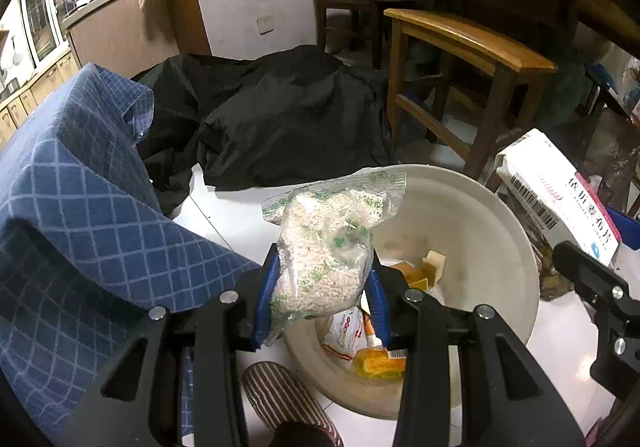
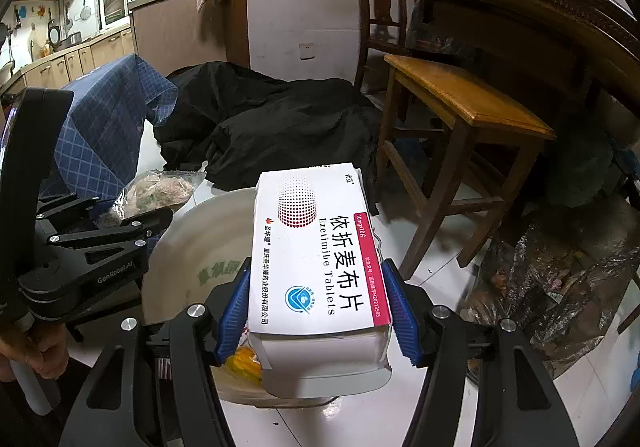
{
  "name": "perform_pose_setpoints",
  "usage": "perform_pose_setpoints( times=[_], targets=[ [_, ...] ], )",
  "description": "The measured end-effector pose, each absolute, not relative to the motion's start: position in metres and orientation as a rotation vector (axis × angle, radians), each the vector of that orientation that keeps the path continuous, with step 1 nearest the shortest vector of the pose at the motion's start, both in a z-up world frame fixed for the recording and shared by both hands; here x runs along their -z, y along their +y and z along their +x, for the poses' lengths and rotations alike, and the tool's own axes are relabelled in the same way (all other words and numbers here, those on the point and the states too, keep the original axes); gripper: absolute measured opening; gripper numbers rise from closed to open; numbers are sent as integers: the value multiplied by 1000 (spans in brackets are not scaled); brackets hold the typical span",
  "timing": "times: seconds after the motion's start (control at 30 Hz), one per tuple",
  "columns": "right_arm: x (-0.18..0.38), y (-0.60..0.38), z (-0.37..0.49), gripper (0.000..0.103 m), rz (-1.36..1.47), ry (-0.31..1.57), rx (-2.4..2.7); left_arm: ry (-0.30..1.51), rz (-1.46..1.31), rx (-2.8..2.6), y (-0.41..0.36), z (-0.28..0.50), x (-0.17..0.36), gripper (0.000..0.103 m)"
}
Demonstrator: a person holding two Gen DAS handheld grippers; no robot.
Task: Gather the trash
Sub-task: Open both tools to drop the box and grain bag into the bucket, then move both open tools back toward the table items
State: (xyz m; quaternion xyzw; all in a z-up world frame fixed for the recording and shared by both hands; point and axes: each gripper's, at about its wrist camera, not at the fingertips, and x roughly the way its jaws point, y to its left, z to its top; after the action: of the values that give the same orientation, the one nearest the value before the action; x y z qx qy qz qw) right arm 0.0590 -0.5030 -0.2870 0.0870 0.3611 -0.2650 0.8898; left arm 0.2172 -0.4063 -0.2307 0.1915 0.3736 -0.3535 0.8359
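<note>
A clear plastic bag of pale grains [image 1: 324,251] is pinched between the blue pads of my left gripper [image 1: 322,287], held above the near rim of a cream waste bin [image 1: 480,215]. Wrappers and an orange packet [image 1: 376,363] lie in the bin's bottom. My right gripper [image 2: 318,299] is shut on a white tablet box with red trim [image 2: 316,247], hanging over the bin [image 2: 192,239] at its right side. The box [image 1: 560,191] and the right gripper's body show at the right of the left wrist view; the bag [image 2: 160,191] shows at the left of the right wrist view.
A blue checked cloth [image 1: 72,207] and a black garment [image 1: 280,127] lie on the white floor behind the bin. A wooden stool [image 2: 472,111] stands to the right, with crumpled dark plastic [image 2: 560,279] beside it. A striped slipper [image 1: 280,395] is near the bin's base.
</note>
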Motion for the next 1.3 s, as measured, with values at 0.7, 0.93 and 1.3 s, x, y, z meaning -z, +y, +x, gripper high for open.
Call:
perform_pose_setpoints(
  times=[0.7,0.93,1.3],
  targets=[
    [304,-523,49,66,279,768,581,748,450,799,-408,205,230,45],
    [299,-518,30,66,436,754,618,766,439,799,-406,205,228,49],
    [231,-507,2,87,655,516,606,626,321,881,-380,189,192,49]
  ],
)
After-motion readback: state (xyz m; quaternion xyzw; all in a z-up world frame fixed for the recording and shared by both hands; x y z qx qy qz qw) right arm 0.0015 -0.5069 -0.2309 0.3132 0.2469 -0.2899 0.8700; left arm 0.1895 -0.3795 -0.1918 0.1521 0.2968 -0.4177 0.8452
